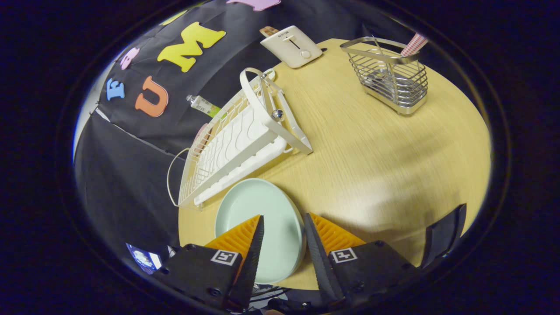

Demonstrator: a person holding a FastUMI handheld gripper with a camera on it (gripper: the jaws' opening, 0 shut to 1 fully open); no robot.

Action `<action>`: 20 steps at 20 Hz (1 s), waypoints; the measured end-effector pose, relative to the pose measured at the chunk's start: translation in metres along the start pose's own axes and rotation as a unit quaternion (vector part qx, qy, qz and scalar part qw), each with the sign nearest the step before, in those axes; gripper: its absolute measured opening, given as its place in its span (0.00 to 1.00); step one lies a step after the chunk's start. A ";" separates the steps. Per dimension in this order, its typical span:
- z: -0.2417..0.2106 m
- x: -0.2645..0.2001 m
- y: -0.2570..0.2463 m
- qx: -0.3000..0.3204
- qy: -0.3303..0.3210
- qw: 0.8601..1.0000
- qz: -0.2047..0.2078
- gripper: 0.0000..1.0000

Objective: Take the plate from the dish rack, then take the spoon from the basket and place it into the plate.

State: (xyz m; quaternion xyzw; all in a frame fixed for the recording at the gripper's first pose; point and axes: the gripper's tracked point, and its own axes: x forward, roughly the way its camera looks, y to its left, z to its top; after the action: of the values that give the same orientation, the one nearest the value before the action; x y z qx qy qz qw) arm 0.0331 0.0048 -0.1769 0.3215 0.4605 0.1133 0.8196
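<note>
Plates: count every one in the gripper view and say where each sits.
1. The pale green plate lies on the wooden table, just in front of the white dish rack, its near rim between the open gripper's fingers. The rack's slots look empty.

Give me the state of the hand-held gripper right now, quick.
Hand-held gripper: open, fingers apart on either side of the pale green plate's rim, not pressing on it; the plate lies on the table.
</note>
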 end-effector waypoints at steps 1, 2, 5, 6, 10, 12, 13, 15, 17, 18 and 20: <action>0.000 -0.003 0.000 -0.002 -0.002 1.000 0.001 0.63; 0.002 -0.007 0.000 -0.010 -0.009 1.000 0.001 0.63; 0.016 -0.025 0.000 -0.047 -0.051 0.998 -0.007 0.68; 0.022 -0.034 -0.002 -0.064 -0.070 0.995 -0.013 0.71; 0.047 -0.077 -0.008 -0.126 -0.153 0.979 -0.036 0.78; 0.063 -0.100 -0.013 -0.156 -0.204 0.966 -0.042 0.79; 0.070 -0.113 -0.019 -0.172 -0.230 0.957 -0.047 0.81; 0.082 -0.128 -0.026 -0.211 -0.273 0.937 -0.052 0.87; 0.085 -0.139 -0.031 -0.252 -0.292 0.921 -0.048 0.91; 0.087 -0.144 -0.036 -0.269 -0.303 0.913 -0.048 0.92; 0.100 -0.159 -0.057 -0.292 -0.337 0.892 -0.071 0.96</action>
State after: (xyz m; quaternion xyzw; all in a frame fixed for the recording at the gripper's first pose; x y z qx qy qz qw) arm 0.0224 -0.1576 -0.0674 0.0528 0.1245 0.0687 0.9884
